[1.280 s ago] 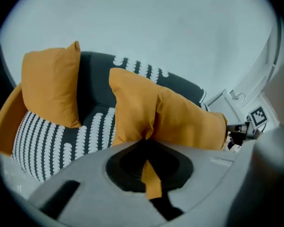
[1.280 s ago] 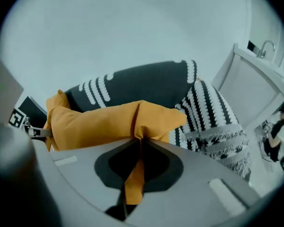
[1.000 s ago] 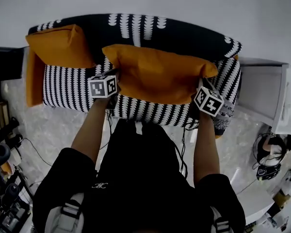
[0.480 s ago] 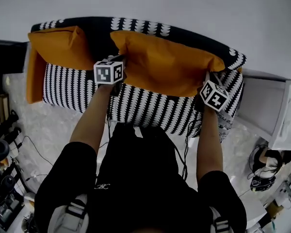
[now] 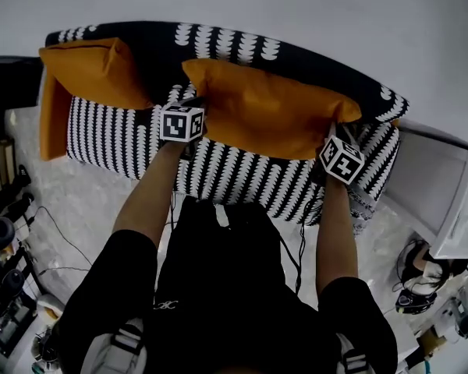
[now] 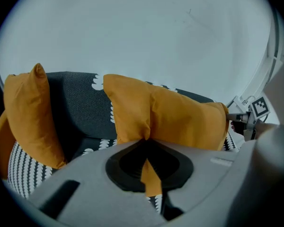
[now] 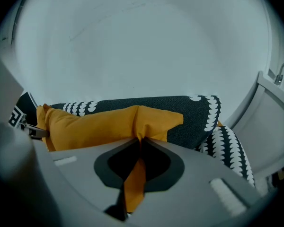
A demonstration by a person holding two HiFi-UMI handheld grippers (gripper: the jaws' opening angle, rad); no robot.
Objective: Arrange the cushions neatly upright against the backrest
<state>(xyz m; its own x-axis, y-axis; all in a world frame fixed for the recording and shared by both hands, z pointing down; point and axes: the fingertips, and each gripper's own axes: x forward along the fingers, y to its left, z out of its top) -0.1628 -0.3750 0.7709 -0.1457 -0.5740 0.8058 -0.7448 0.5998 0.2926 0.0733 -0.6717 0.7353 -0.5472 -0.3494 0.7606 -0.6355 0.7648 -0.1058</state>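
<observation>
1. Pinching the left end of the long orange cushion [image 5: 269, 115] in the left gripper [image 6: 146, 143], squeezing the jaws almost fully together on a fold of fabric.
2. Clamping the opposite end the same way in the right gripper [image 7: 139, 143], gripping tight on a flap of orange cloth that hangs down between the jaws.
3. Holding the cushion stretched between the two grippers, just ahead of both, lying along the dark backrest [image 5: 164, 53] and above the striped seat [image 5: 242, 178].
4. Judging the step in hand as setting this cushion in place: leaning back already, though seemingly not yet squared or settled.
5. Calling next, probably, for pressing its lower edge onto the seat, checking that it stands by itself, then easing both grips off without dragging it forward.
6. Leaving the second cushion [image 5: 93, 72] propped in the corner, well off to the left gripper's left.
7. Working against a plain pale wall [image 5: 296, 6], with a white cabinet [image 5: 433, 185] beyond the right gripper and a speckled floor [image 5: 78, 201] behind both.
</observation>
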